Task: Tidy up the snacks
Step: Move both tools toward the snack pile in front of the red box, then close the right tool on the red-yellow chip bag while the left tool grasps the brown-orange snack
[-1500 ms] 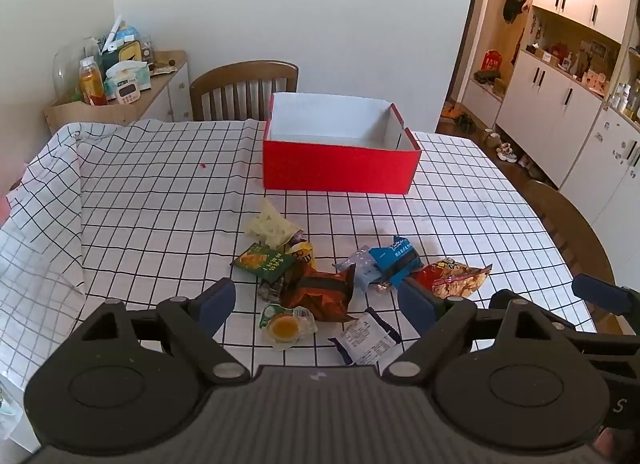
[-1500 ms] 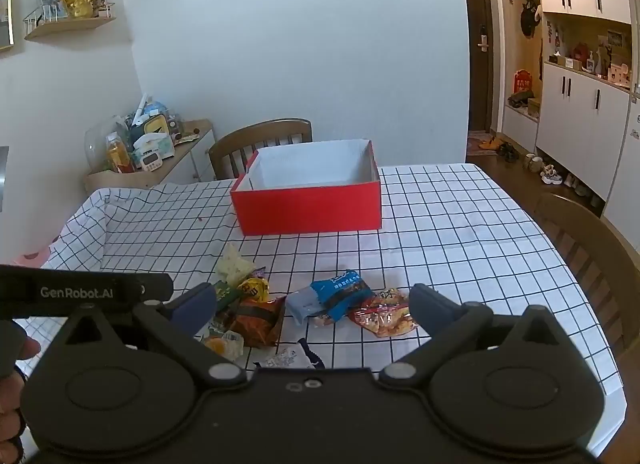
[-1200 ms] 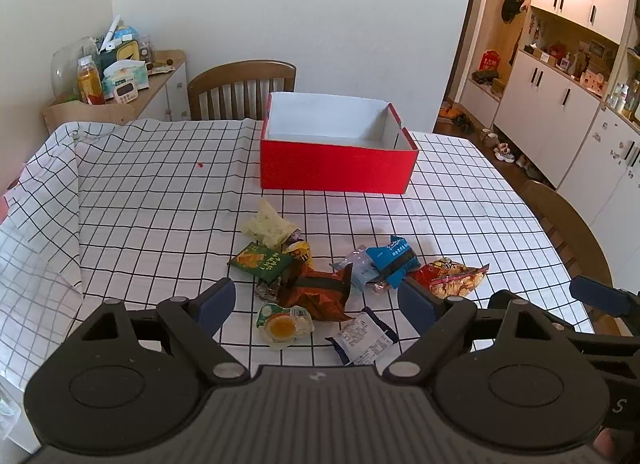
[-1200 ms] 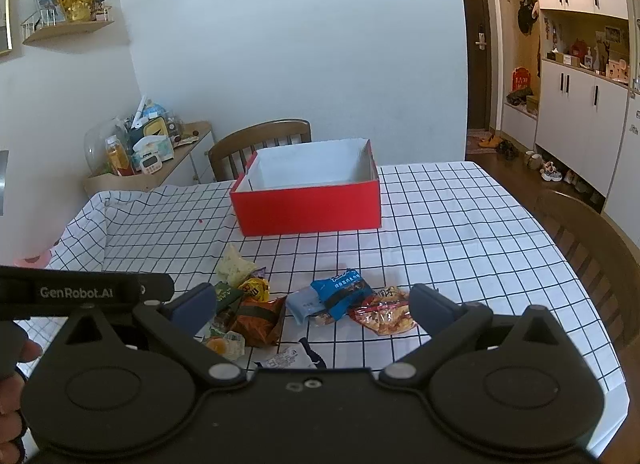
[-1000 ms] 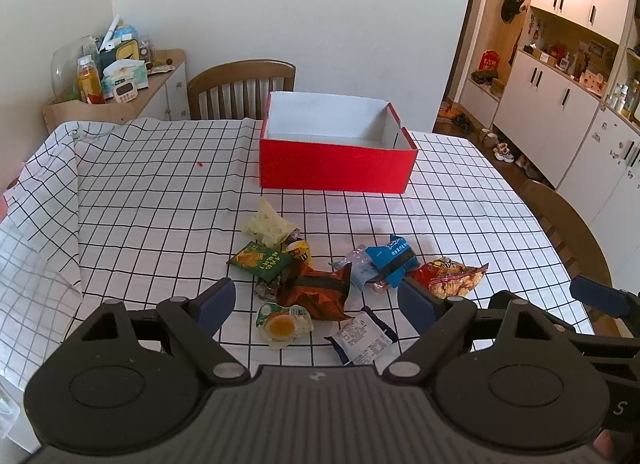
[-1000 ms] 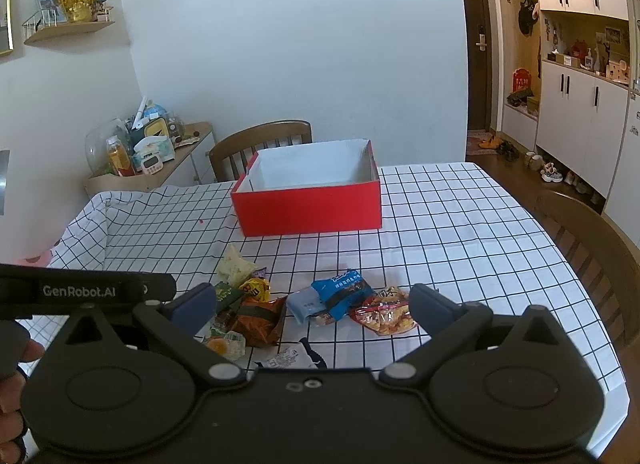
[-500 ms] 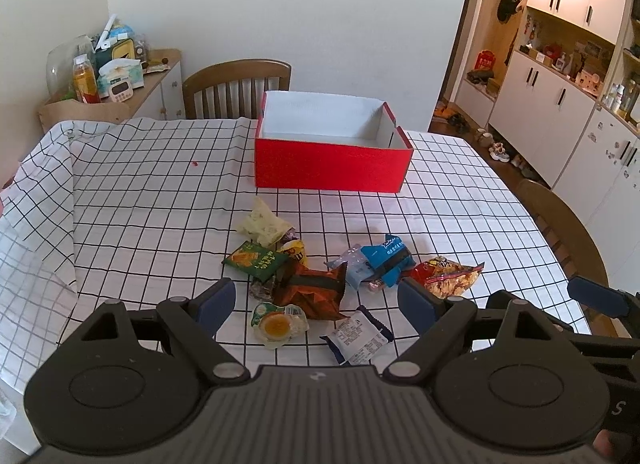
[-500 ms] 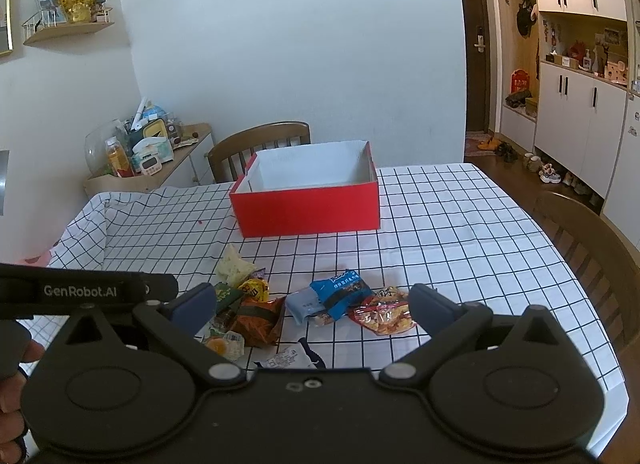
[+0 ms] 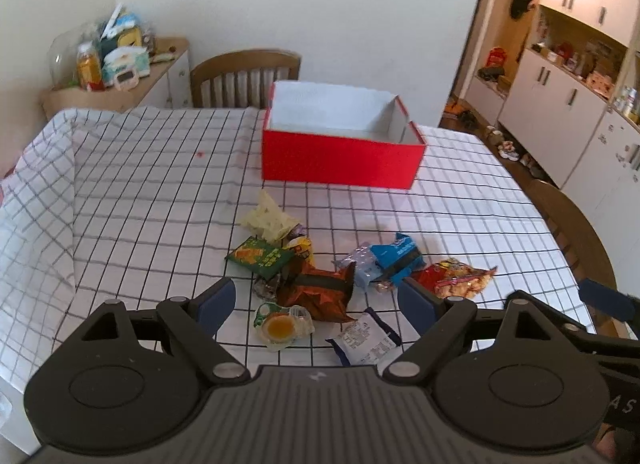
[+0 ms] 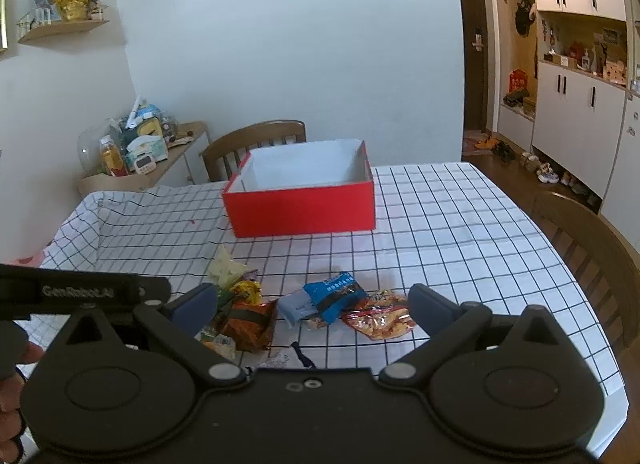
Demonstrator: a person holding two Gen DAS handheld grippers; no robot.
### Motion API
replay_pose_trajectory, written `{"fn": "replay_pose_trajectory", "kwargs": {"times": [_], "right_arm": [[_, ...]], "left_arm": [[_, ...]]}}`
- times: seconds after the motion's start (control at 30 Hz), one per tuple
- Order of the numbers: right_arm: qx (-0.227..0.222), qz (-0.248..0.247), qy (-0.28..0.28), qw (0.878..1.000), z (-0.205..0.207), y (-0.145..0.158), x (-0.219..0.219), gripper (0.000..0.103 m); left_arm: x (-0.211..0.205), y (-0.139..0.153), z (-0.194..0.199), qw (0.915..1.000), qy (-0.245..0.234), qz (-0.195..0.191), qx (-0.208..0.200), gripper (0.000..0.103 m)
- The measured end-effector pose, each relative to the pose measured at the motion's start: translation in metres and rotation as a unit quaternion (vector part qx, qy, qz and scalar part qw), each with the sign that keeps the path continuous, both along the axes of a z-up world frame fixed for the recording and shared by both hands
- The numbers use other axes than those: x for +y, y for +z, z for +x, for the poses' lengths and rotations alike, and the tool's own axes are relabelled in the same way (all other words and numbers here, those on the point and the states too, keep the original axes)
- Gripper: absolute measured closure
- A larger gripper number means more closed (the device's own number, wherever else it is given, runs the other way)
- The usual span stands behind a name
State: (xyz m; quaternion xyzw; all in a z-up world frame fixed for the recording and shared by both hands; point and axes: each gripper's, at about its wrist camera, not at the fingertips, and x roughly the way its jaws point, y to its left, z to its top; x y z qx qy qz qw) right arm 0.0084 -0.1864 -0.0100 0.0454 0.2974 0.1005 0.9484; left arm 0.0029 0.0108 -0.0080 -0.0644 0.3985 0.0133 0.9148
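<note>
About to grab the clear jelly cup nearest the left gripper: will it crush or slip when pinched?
The jelly cup looks like thin clear plastic with a wrinkled film lid, so it probably dents under a hard squeeze. Its glossy sides may be slippery. It sits low and wide on the tablecloth, so it is unlikely to tip or roll.

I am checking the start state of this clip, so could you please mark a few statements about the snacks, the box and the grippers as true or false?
1. The red box already holds snacks. False: only its white inside shows, and the packets lie on the tablecloth.
2. Both grippers are open and hold nothing. True: left gripper, right gripper.
3. The blue packet lies beside the red-and-yellow packet. True.
4. The jelly cup stands behind the box. False: it lies nearest the left gripper.
</note>
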Motion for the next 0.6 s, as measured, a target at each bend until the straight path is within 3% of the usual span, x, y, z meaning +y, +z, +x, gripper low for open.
{"fn": "replay_pose_trajectory", "kwargs": {"times": [0.2,0.3,0.47,0.6], "right_arm": [[0.056,0.010,-0.018,0.998,0.031,-0.021,-0.017,0.004],[0.082,-0.013,-0.027,0.996,0.044,-0.029,-0.025,0.005],[0.118,0.005,-0.038,0.992,0.074,-0.052,-0.041,0.008],[0.165,0.039,-0.061,0.984,0.105,-0.071,-0.051,0.012]], "left_arm": [[0.003,-0.021,0.026,0.9991,0.016,-0.010,0.039,0.014],[0.005,-0.031,0.040,0.9981,0.023,-0.018,0.054,0.014],[0.003,-0.052,0.066,0.9958,0.033,-0.027,0.081,0.015],[0.008,-0.071,0.100,0.9890,0.056,-0.064,0.121,0.015]]}}
